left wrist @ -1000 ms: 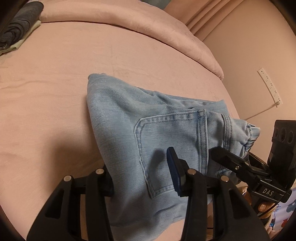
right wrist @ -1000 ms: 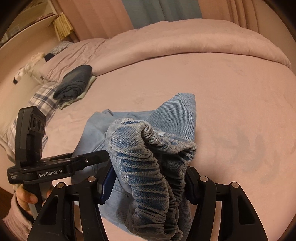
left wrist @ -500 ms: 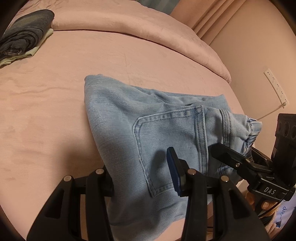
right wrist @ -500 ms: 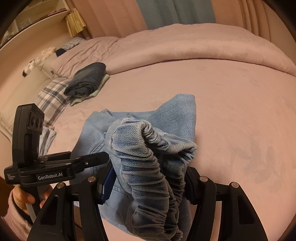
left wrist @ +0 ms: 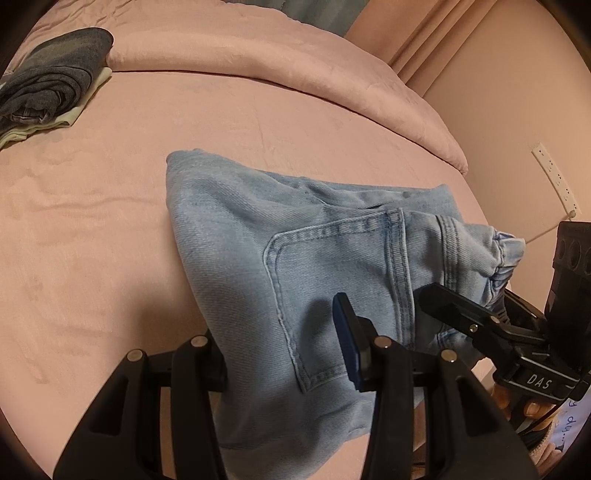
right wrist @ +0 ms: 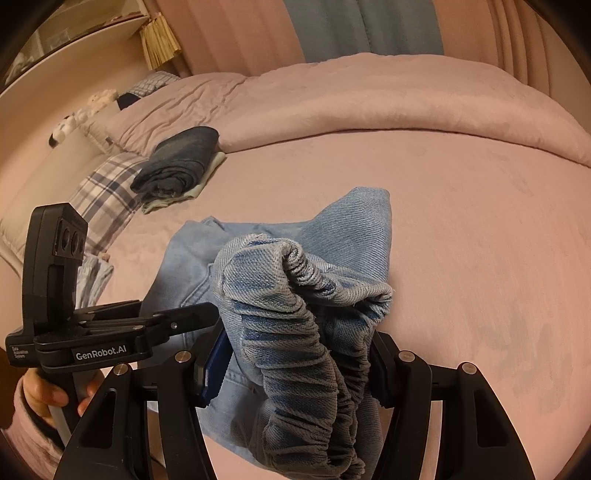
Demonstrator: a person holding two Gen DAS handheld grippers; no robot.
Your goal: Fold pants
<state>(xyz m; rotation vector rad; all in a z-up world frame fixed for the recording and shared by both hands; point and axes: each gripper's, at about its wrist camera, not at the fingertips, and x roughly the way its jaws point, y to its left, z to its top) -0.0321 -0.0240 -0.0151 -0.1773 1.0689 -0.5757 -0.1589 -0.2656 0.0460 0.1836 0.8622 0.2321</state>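
My left tongs (left wrist: 284,354) are closest to the lens, their two black fingers clamped on a bunched edge of the light blue jeans (left wrist: 295,258). The denim drapes between the fingers, and a stitched back pocket (left wrist: 332,280) faces up just beyond the blue-padded finger.

My right tongs (right wrist: 299,354) are likewise pressed together on the jeans, gripping the gathered elastic waistband (right wrist: 295,314), which bulges up and hangs down in ruffles between the fingers. In that view my left hand (right wrist: 48,398) shows low at the edge, wrapped round its handle.

The jeans are held up at the near edge of the bed, stretched between the two tongs. Their far part trails onto the pink bedsheet (left wrist: 110,221), ending in a folded corner that rests on the sheet.

Farther back, well apart from the jeans, a dark folded garment (right wrist: 177,162) sits on top of a pale one (right wrist: 207,173). Beside it lies a plaid pillow (right wrist: 107,199). A thick pink duvet (right wrist: 369,96) is rolled along the far side of the bed, with curtains (right wrist: 362,26) behind it. A white power strip (left wrist: 556,181) is fixed to the wall.
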